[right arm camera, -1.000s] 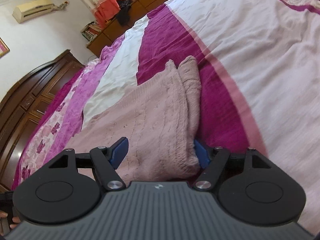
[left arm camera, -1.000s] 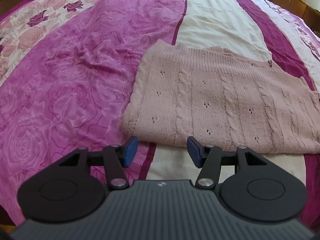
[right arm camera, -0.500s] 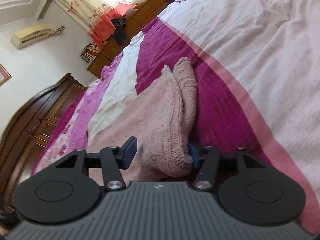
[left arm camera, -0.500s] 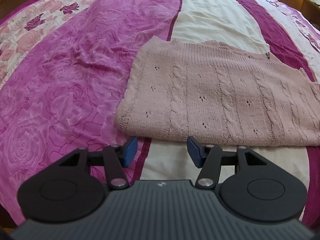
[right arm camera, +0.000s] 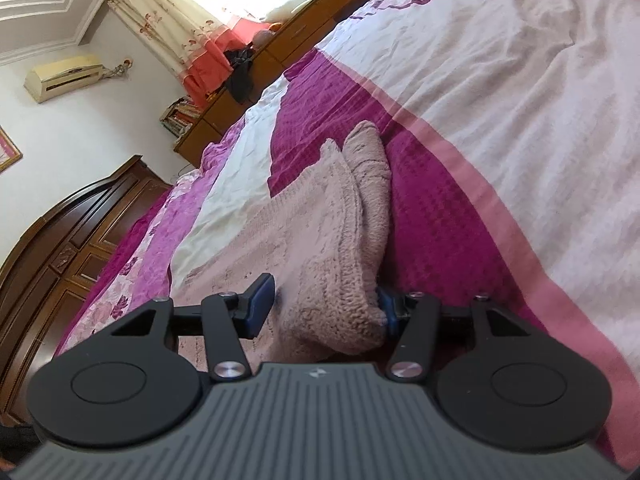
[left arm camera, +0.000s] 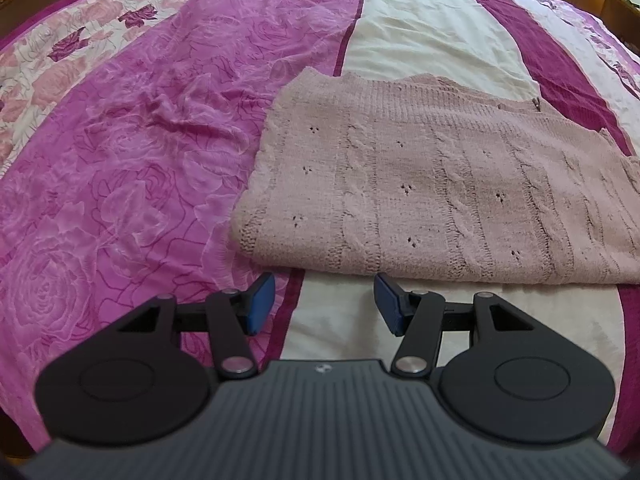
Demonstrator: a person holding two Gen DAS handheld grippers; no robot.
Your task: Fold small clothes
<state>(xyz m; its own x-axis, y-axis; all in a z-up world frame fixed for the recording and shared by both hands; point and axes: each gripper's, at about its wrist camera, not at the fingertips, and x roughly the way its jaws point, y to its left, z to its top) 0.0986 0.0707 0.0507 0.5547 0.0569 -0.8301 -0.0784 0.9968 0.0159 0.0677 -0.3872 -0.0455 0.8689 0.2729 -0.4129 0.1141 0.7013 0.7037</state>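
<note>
The pale pink cable-knit sweater [left arm camera: 440, 184] lies folded on the magenta floral bedspread [left arm camera: 120, 160], the left gripper [left arm camera: 324, 304] spread empty just short of it and the right gripper [right arm camera: 324, 308] gaping around its bunched corner, so a shallow bite could slip off the loose knit.

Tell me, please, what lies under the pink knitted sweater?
The pink knitted sweater lies on the bedspread, across its magenta, white and dark purple stripes. It is folded, so further layers of itself lie beneath. Whether anything else is under it cannot be seen.
</note>
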